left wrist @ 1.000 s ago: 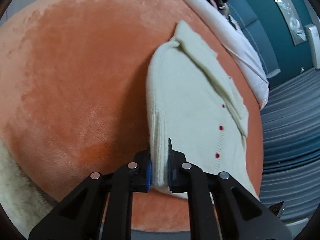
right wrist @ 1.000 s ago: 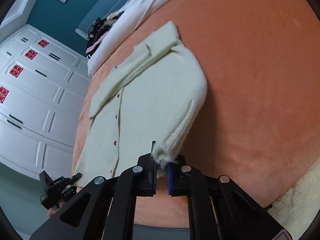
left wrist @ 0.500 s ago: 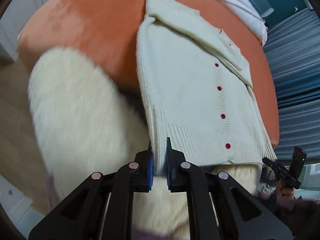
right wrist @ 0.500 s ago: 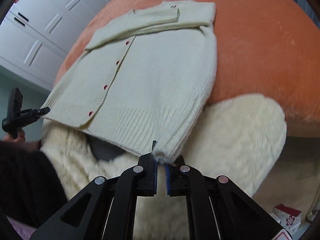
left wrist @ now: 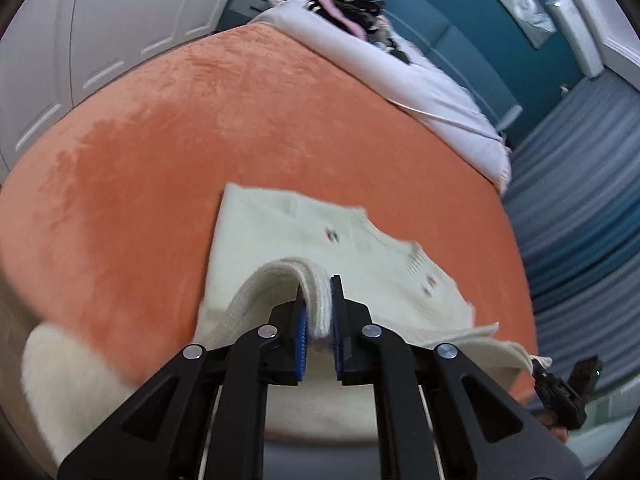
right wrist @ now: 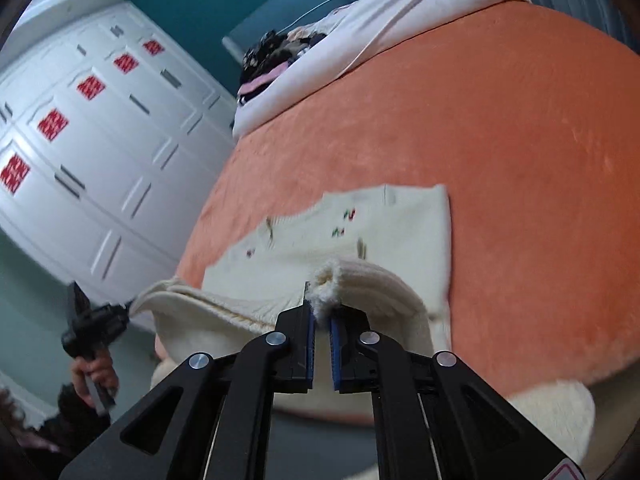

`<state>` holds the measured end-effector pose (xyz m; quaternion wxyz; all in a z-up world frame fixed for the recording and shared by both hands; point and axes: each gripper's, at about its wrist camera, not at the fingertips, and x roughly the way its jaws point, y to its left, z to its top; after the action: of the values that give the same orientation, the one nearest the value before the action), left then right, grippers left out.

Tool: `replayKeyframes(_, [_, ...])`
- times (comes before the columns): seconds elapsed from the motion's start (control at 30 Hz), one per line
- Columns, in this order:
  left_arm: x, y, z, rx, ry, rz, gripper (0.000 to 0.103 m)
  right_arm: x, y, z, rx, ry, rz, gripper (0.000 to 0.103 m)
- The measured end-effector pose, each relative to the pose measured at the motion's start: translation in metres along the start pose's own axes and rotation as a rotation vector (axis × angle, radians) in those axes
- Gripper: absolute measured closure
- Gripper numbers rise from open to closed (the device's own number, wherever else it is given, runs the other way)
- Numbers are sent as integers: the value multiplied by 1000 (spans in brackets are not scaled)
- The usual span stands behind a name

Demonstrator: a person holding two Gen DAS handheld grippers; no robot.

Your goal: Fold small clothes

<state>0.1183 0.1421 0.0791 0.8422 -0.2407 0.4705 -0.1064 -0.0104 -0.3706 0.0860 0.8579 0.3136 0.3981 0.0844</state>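
Observation:
A cream knitted cardigan (left wrist: 304,240) with small embroidered motifs lies on the orange blanket (left wrist: 240,120). Its ribbed hem is lifted and curls over toward the collar. My left gripper (left wrist: 318,316) is shut on the hem's left corner. My right gripper (right wrist: 322,316) is shut on the hem's right corner (right wrist: 328,284), with the cardigan (right wrist: 360,224) spread beyond it. Each gripper shows small in the other's view: the right one (left wrist: 560,392) at the lower right, the left one (right wrist: 92,324) at the lower left, held by a hand.
A fluffy cream rug (left wrist: 72,376) hangs at the bed's near edge. A white duvet (left wrist: 400,72) and a pile of dark clothes (left wrist: 352,0) lie at the bed's far end. White wardrobe doors (right wrist: 80,140) stand left, teal wall behind.
Both grippers have lifted the hem from off the bed's near edge and carried it up and forward over the cardigan's body; the cardigan now lies back side up with motifs showing.

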Motion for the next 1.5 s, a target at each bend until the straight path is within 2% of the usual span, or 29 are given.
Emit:
replayKeyframes(0.07, [52,5,12,-24,20,25,93,49,-17,16,78,-26,-13,95])
replayKeyframes(0.13, [88,12,18,-25,34,89,87,90,-33,22,182,-34,-104,88])
replayKeyframes(0.17, [96,15,15,-30,25,108,82,100,-38,21,234,-54,-132,88])
replayKeyframes(0.23, [91,20,11,-47,-9,142,47,98,-40,18,277,-100,-155,87])
replayKeyframes(0.3, [75,16,7,-22,-75,130,32,86,-33,17,253,-149,-187,67])
replayKeyframes(0.33, [67,12,8,18,-102,131,22,80,-31,17,232,-165,-207,48])
replayKeyframes(0.37, [65,11,10,51,-114,137,17,76,-30,14,204,-172,-227,43])
replayKeyframes(0.4, [66,9,12,74,-117,144,13,77,-28,16,164,-162,-250,43])
replayKeyframes(0.5, [86,12,19,102,-39,143,10,94,-32,15,80,-93,-325,36])
replayKeyframes(0.57, [109,20,21,76,18,142,11,109,-38,12,45,-50,-360,36])
replayKeyframes(0.6, [119,23,22,61,49,147,14,118,-39,14,19,-27,-373,36])
replayKeyframes(0.67, [133,24,19,65,101,149,45,137,-38,12,-24,29,-404,39])
replayKeyframes(0.7, [137,22,19,83,124,155,78,142,-36,11,-47,50,-419,46])
replayKeyframes(0.73, [136,20,20,91,129,150,92,145,-34,9,-67,55,-434,72])
replayKeyframes(0.77, [131,17,22,89,112,138,92,145,-29,9,-84,60,-431,91])
replayKeyframes(0.8, [123,12,24,97,87,126,93,139,-25,8,-88,54,-400,91])
replayKeyframes(0.93, [88,-17,52,144,-13,84,94,86,4,33,-73,-132,-239,93])
replayKeyframes(1.0, [90,-20,66,140,-40,107,94,70,6,48,-54,-200,-207,93])
replayKeyframes(1.07, [116,-14,73,156,-6,174,94,85,-15,59,-14,-176,-241,93])
replayKeyframes(1.17, [175,18,61,105,141,263,93,146,-67,51,61,7,-348,93])
replayKeyframes(1.2, [186,25,54,106,152,282,93,162,-83,44,94,61,-373,94])
replayKeyframes(1.27, [182,25,53,106,117,272,92,162,-90,39,130,34,-348,92])
replayKeyframes(1.37, [155,17,58,99,72,252,87,137,-76,43,182,-24,-335,85])
replayKeyframes(1.43, [124,3,55,131,-5,275,87,114,-44,37,102,-93,-372,82])
replayKeyframes(1.5, [95,-22,41,180,-44,241,85,110,1,22,-15,-79,-325,82])
